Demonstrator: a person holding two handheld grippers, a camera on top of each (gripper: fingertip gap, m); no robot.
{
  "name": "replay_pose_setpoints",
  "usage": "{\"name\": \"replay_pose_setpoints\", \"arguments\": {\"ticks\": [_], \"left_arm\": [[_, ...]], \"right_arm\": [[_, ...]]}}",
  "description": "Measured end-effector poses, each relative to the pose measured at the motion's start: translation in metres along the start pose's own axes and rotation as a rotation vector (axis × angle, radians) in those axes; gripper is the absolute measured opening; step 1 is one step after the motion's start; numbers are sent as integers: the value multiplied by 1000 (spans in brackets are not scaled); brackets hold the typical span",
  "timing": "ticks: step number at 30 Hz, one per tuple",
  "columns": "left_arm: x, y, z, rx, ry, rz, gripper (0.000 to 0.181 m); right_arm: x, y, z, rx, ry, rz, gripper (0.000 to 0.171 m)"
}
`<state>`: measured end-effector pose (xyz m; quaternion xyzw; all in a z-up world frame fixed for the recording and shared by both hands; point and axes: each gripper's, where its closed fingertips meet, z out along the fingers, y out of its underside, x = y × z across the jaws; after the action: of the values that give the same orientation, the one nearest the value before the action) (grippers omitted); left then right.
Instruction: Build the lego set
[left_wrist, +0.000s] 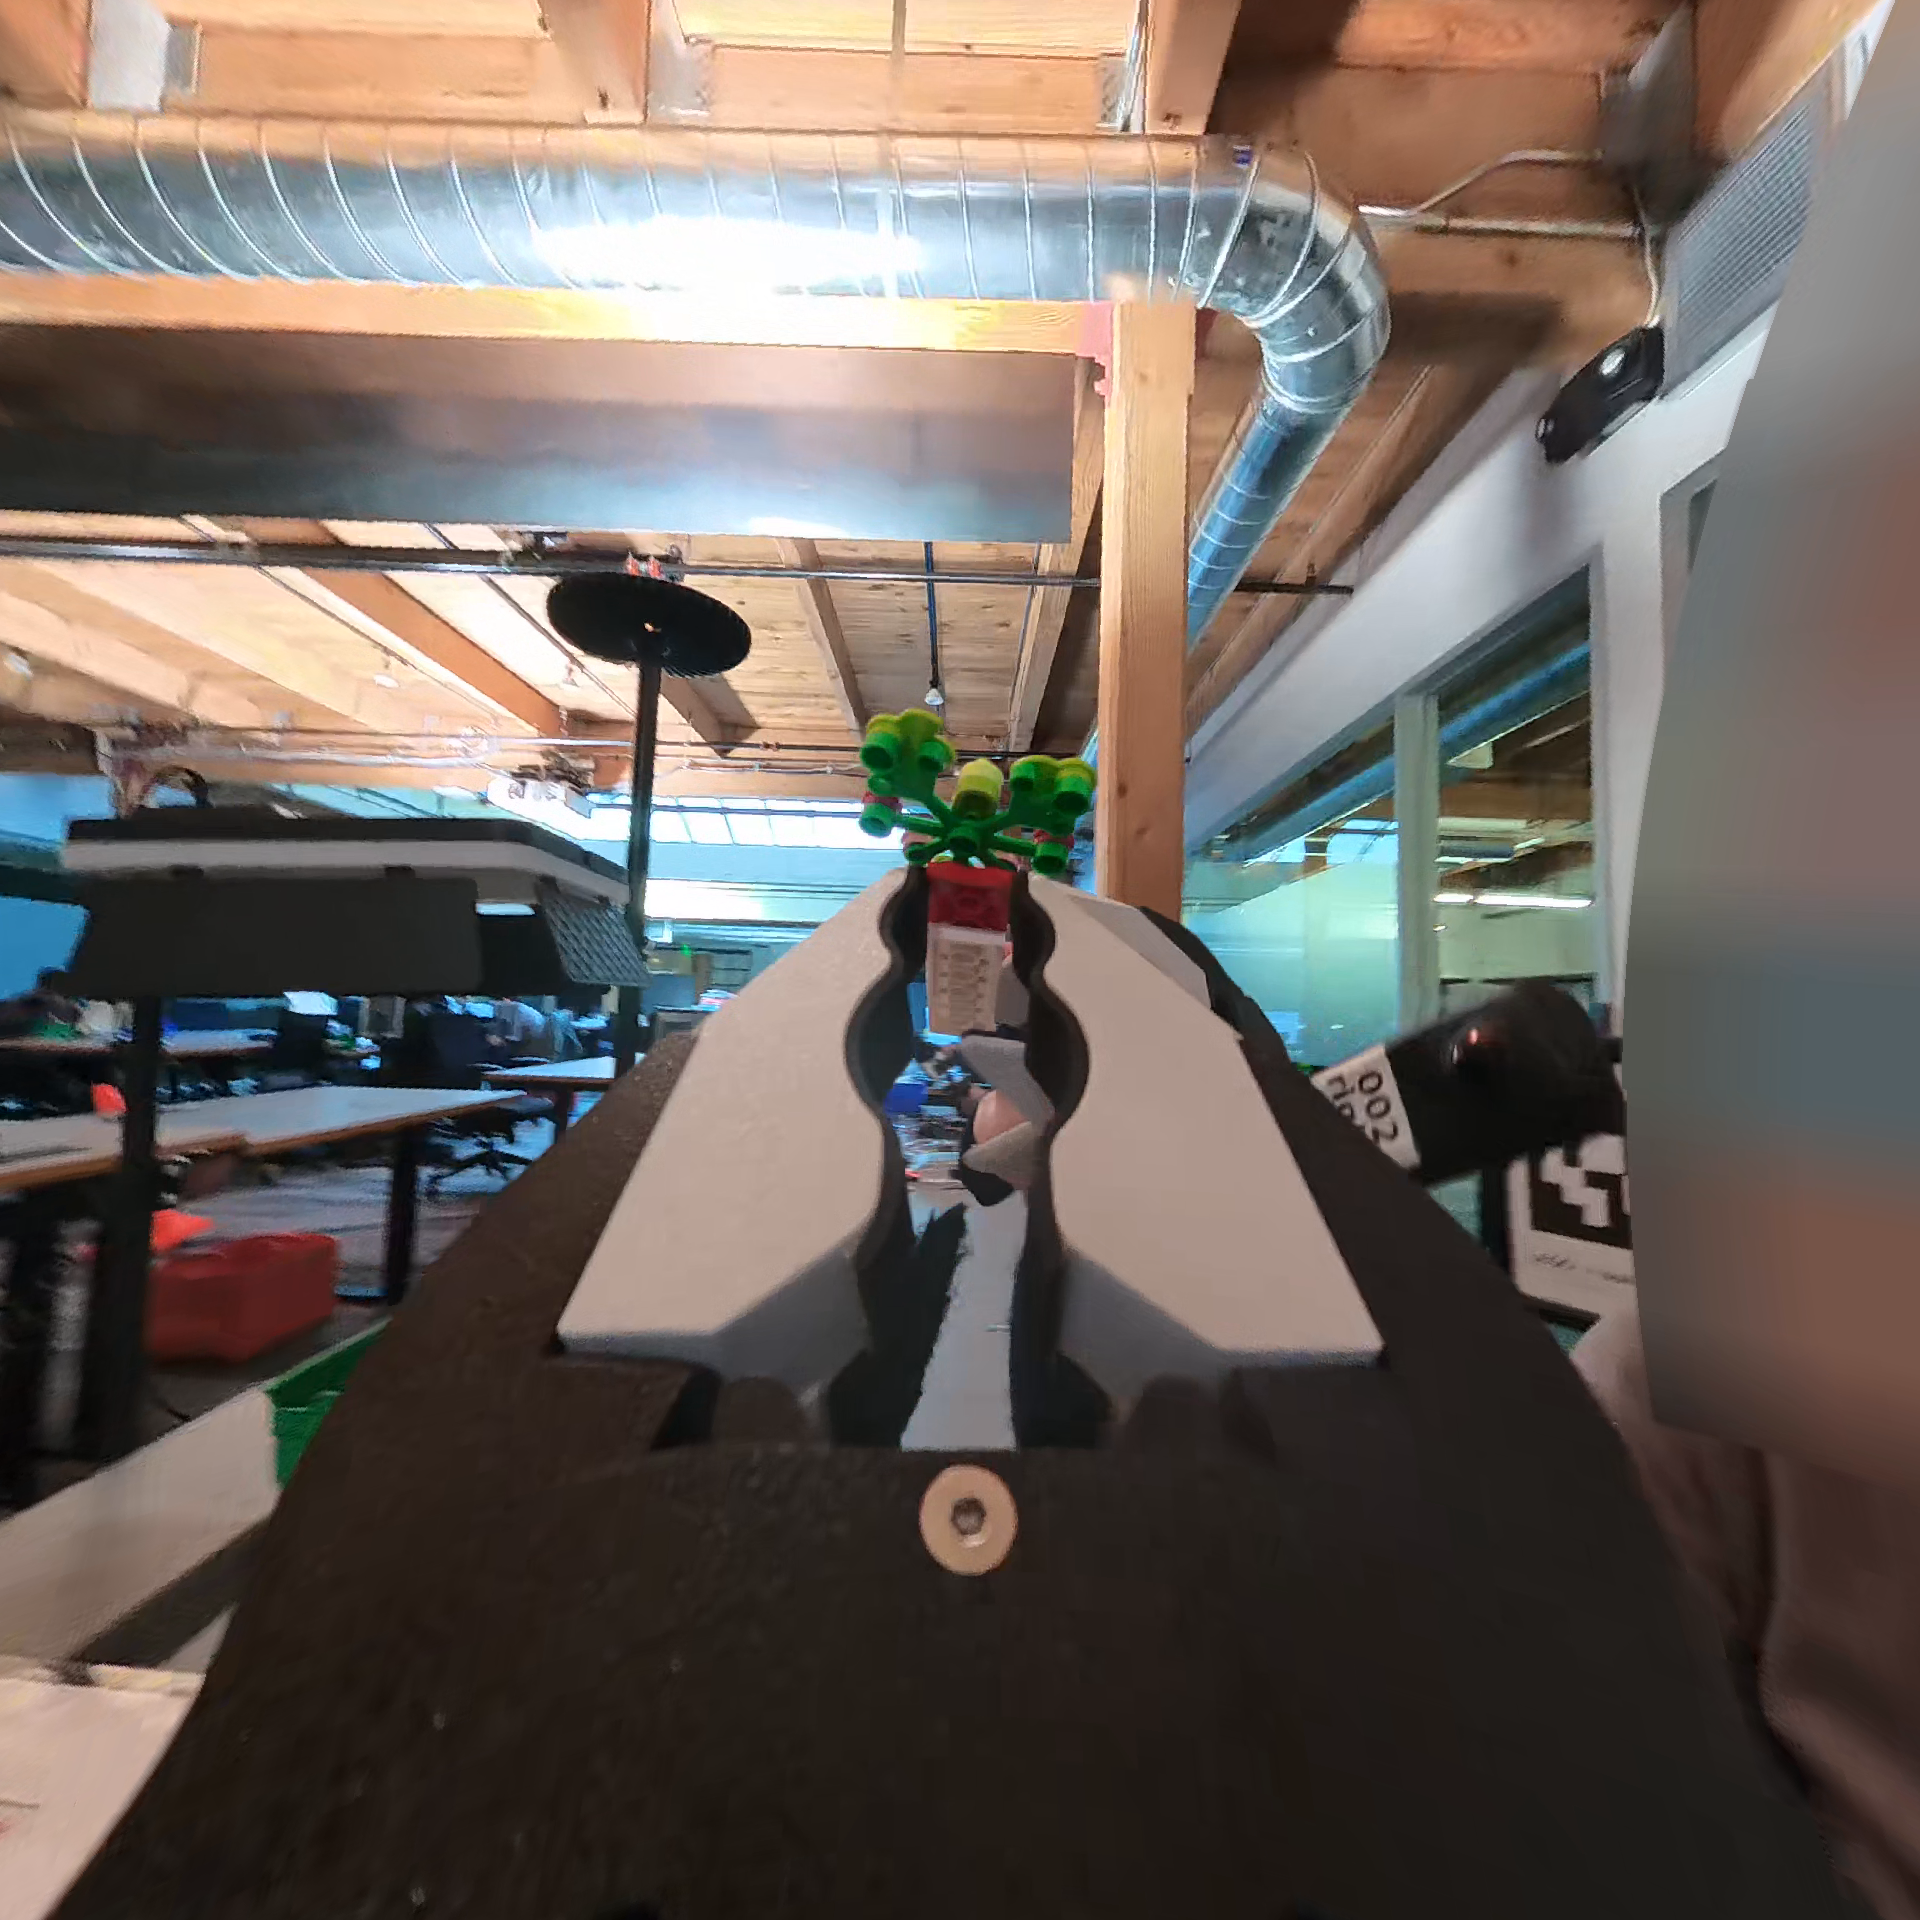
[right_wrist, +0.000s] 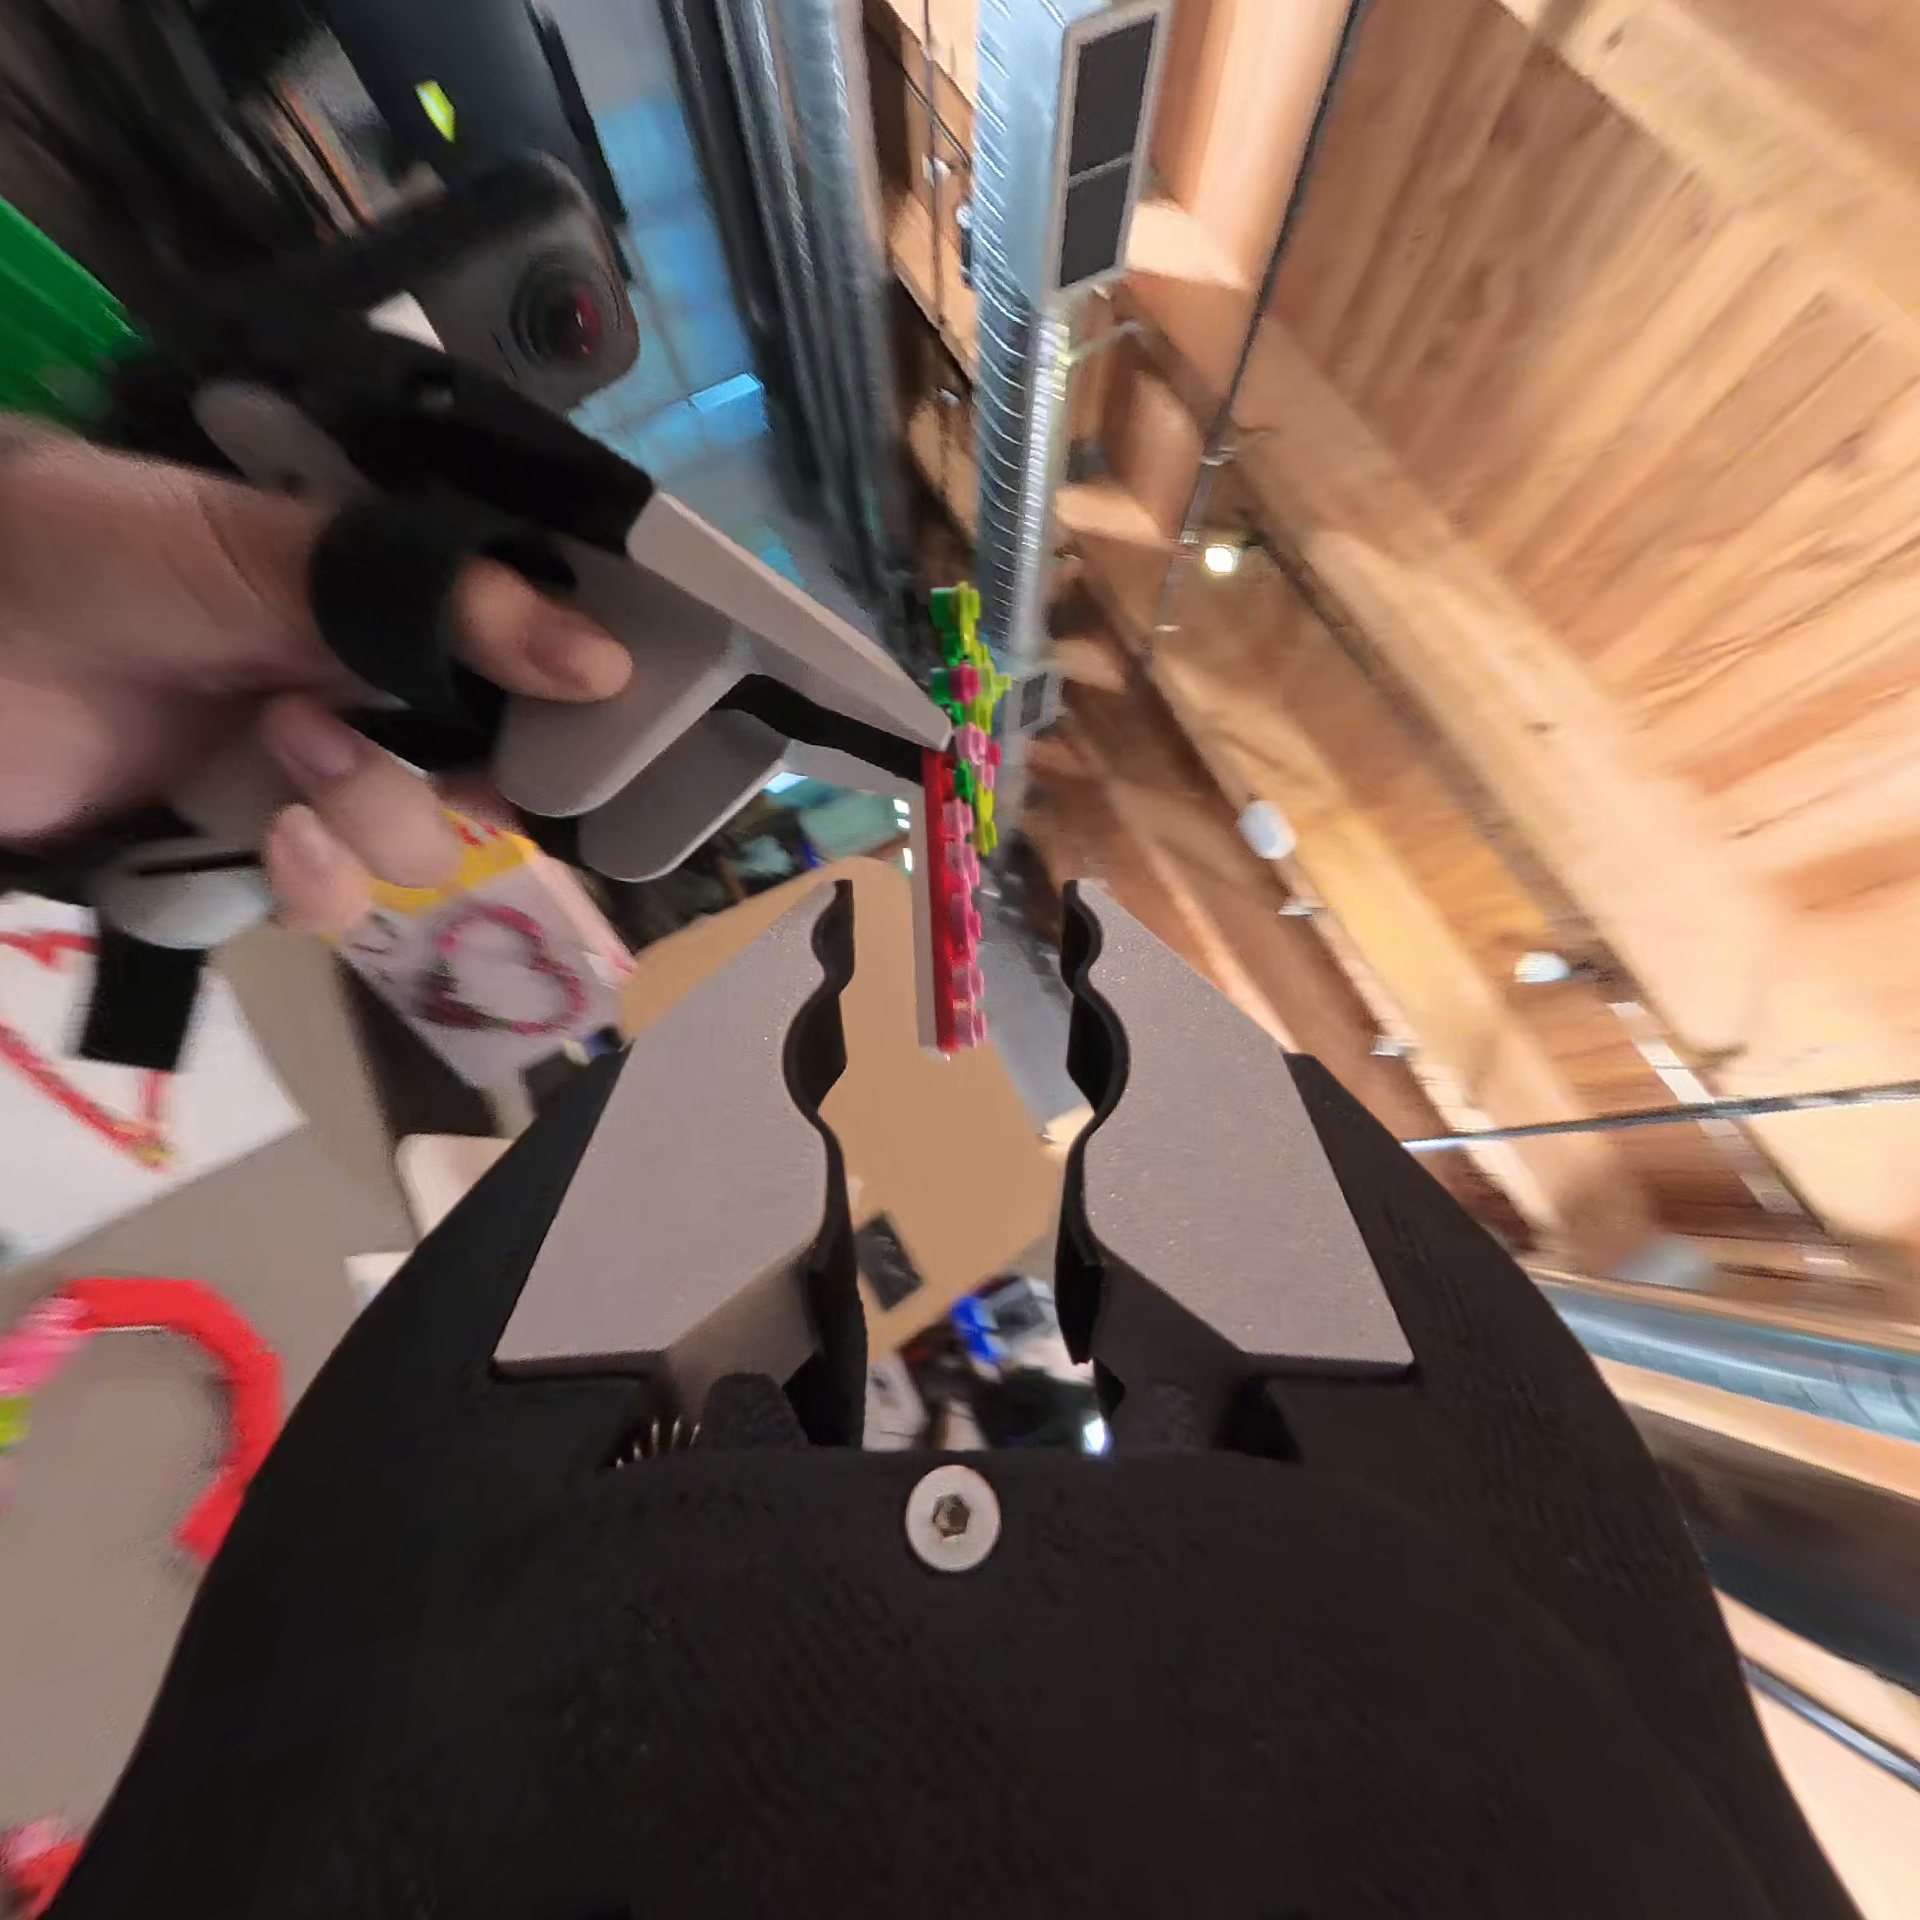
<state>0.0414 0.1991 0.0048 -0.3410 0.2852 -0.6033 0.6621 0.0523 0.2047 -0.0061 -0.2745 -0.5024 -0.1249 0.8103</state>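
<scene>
We've got the left gripper clamped on the lego build, right gripper released at its 6 o'clock.

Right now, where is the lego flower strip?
The lego flower strip is held up in the air, pinched at its green end by the left tool; in the right wrist view it hangs just ahead of the open right tool.

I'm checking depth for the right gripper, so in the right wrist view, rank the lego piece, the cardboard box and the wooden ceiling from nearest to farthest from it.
1. Lego piece: just beyond the right gripper, hanging between its open fingers.
2. Cardboard box: behind the fingers, lower centre.
3. Wooden ceiling: far background, right side.
</scene>
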Motion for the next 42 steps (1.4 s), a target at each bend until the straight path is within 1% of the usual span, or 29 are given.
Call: {"name": "replay_pose_setpoints", "arguments": {"ticks": [1, 5, 9, 13, 18, 31, 32, 34, 35, 36, 37, 39, 42], "left_arm": [[1, 1, 1, 0, 2, -15, 14], [1, 4, 3, -15, -1, -43, 14], [3, 6, 4, -14, 22, -76, 14], [1, 11, 6, -34, 12, -64, 14], [2, 12, 7, -32, 20, -81, 14], [-1, 14, 7, -36, 13, -69, 14], [0, 13, 6, -31, 13, -68, 14], [-1, 11, 6, -23, 2, -58, 14], [-4, 10, 5, -24, -14, -42, 14], [-6, 8, 3, -14, -29, -28, 19], [-8, 4, 2, 3, -41, -25, 19], [-11, -1, -2, 27, -58, -29, 14], [-14, -3, -4, 34, -64, -36, 14]], "right_arm": [[0, -1, 1, -5, 18, -29, 39], [0, -2, 4, -16, 67, -92, 37], [5, -2, 4, -35, 119, -128, 24], [3, -1, 5, -36, 114, -125, 22], [1, 2, 5, -51, 111, -147, 15], [0, 5, 5, -54, 110, -129, 13], [0, 4, 6, -45, 109, -121, 13], [0, 3, 8, -22, 84, -23, 13], [-2, 3, 10, -23, 57, 32, 20], [-3, 5, 11, -34, 39, 66, 39], [-4, 7, 12, -42, 32, 73, 46], [-3, 9, 10, -48, 40, 38, 41], [-3, 13, 10, -80, 45, -17, 28]]}}
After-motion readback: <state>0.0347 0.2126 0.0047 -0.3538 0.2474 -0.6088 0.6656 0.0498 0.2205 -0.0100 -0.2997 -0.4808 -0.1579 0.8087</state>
